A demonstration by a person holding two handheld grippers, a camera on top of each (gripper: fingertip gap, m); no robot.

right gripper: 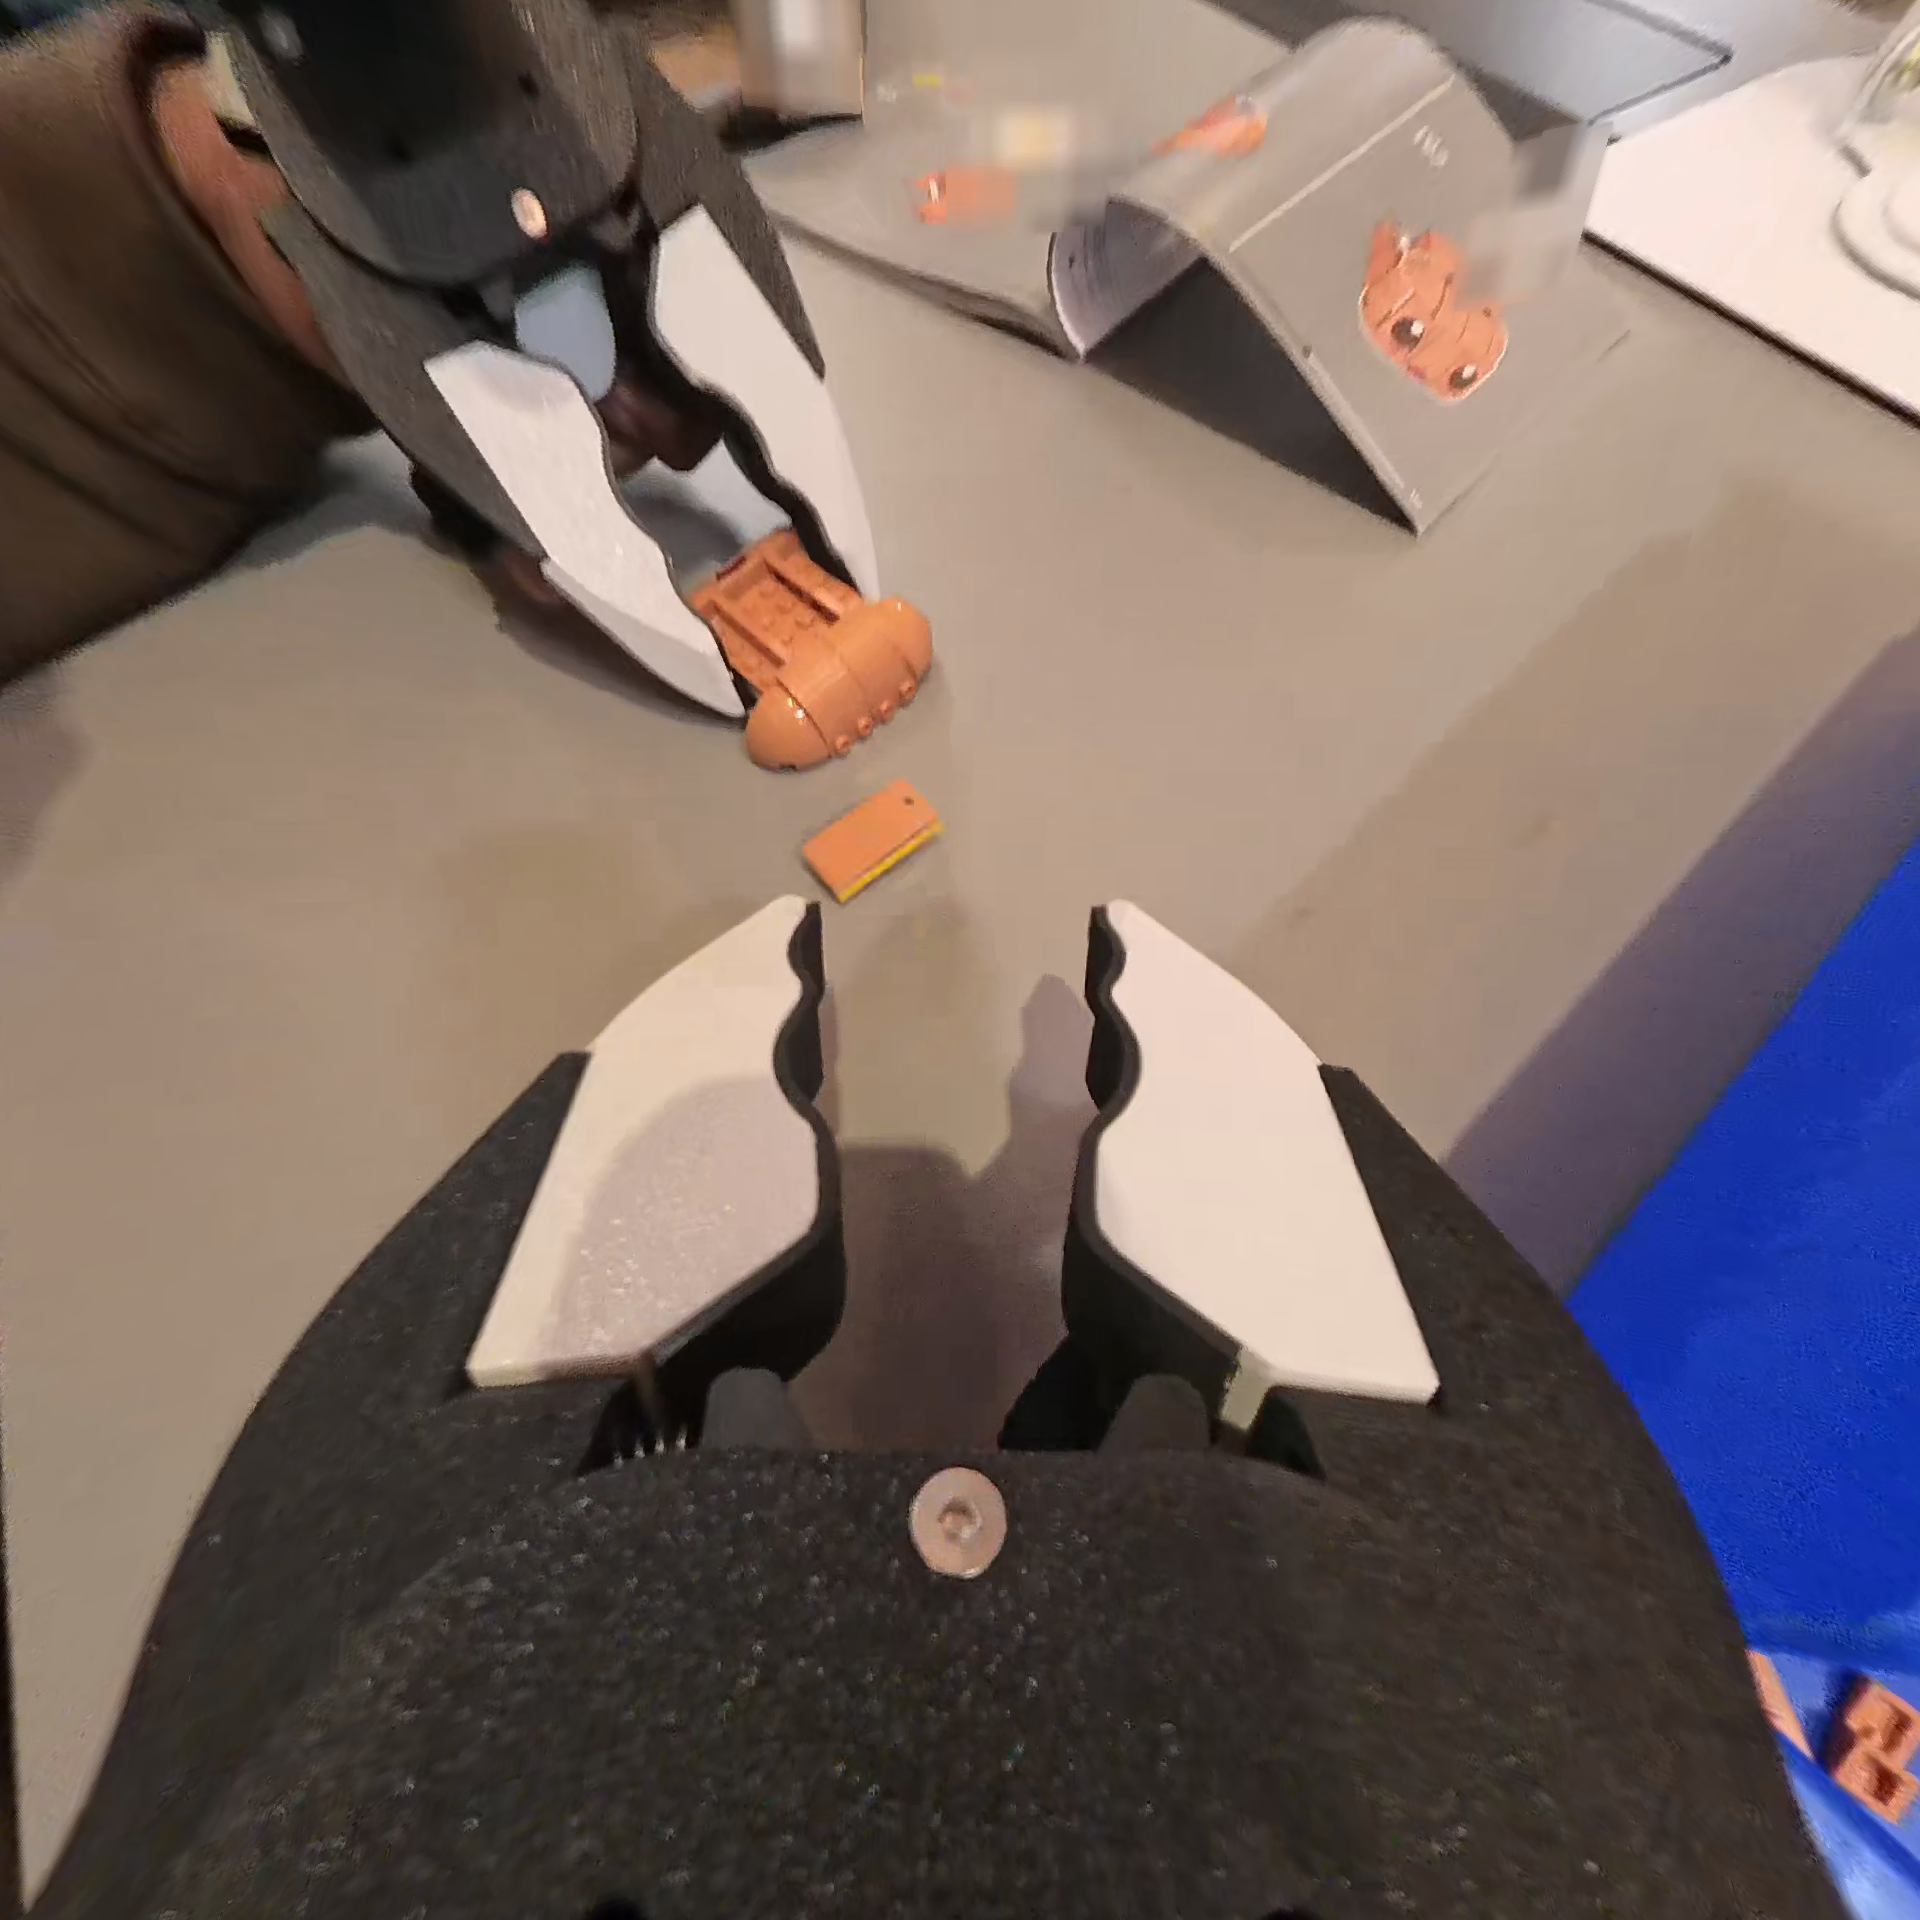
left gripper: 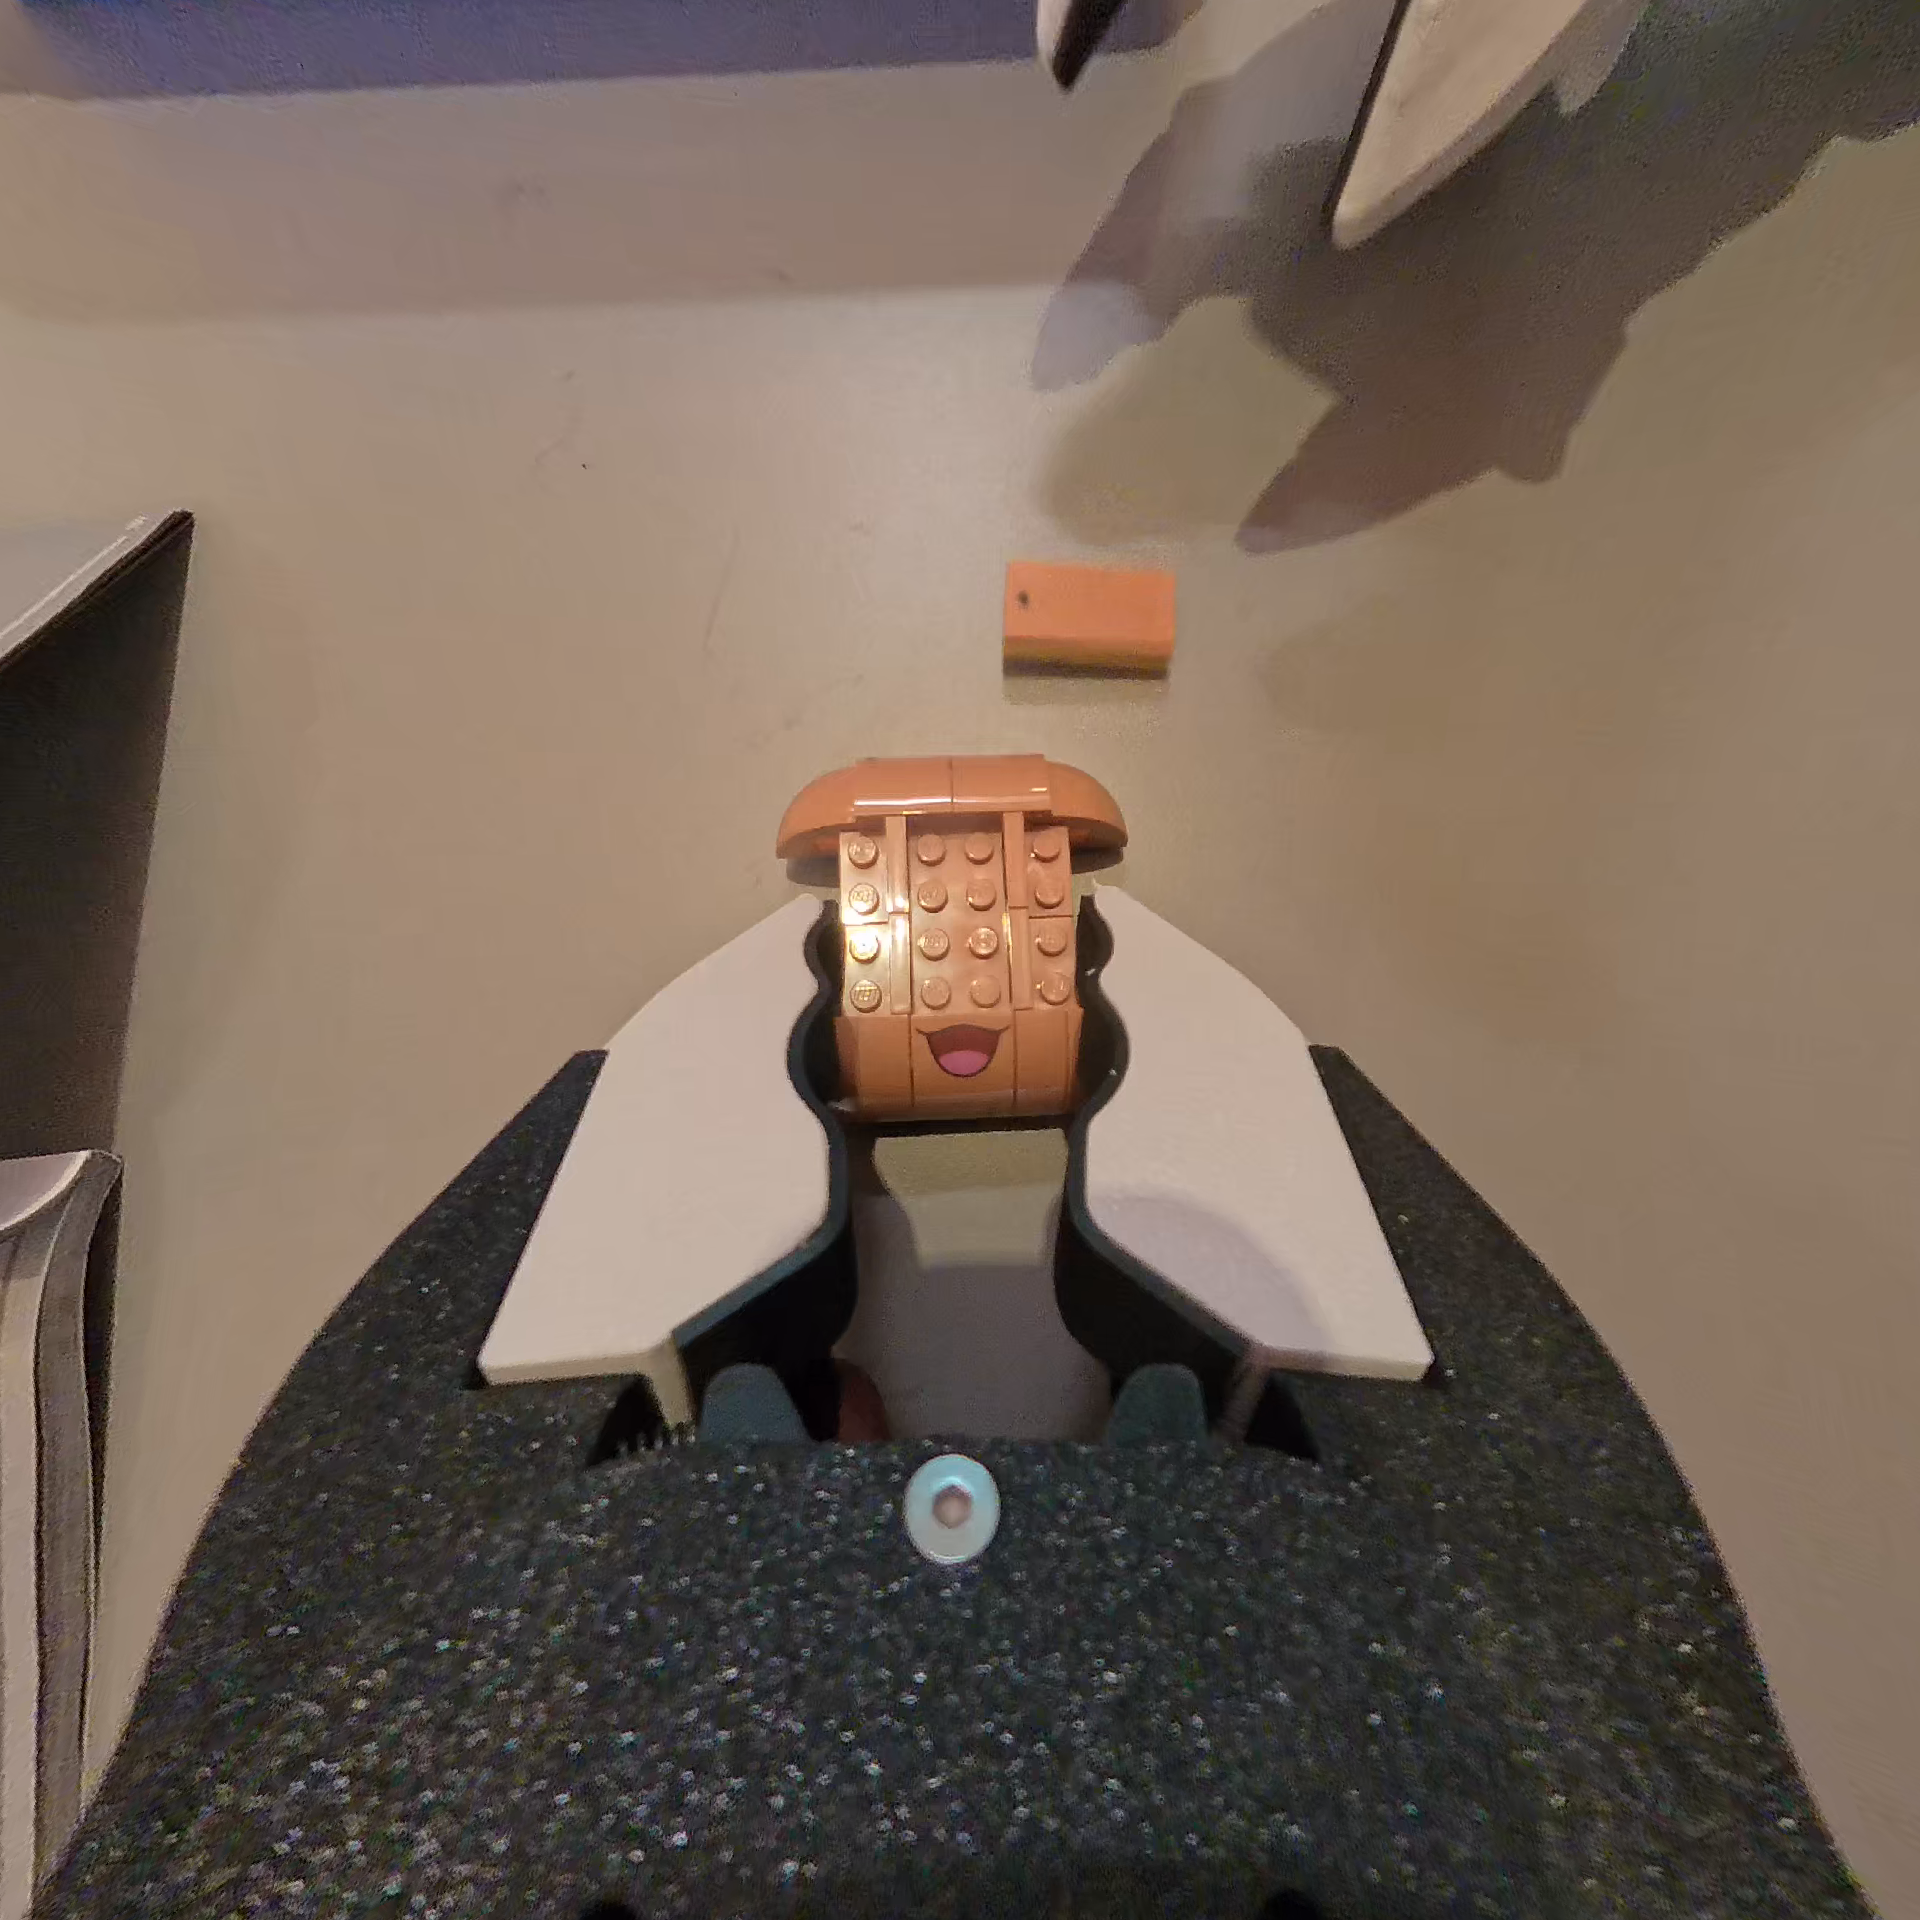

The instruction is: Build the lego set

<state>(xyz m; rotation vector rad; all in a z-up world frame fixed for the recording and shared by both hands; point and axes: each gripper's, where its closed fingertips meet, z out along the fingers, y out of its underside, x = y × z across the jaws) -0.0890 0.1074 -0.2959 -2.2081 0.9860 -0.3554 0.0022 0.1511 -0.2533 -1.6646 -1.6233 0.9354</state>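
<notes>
Between my left gripper's (left gripper: 951,977) closed jaws sits the half-built tan model (left gripper: 951,956), studs bare; my right gripper (right gripper: 951,935) gapes empty above the loose tile (right gripper: 873,840) on the table (right gripper: 1299,727), not yet attached.

Hobby desk: grey tabletop (right gripper: 1247,644), instruction booklet (right gripper: 1351,312).

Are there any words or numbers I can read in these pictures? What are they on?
Grey booklet: small print, too blurred to read.
Lego model: tiny marks on its studs, too small to read.
Loose orange piece: no writing.
</notes>
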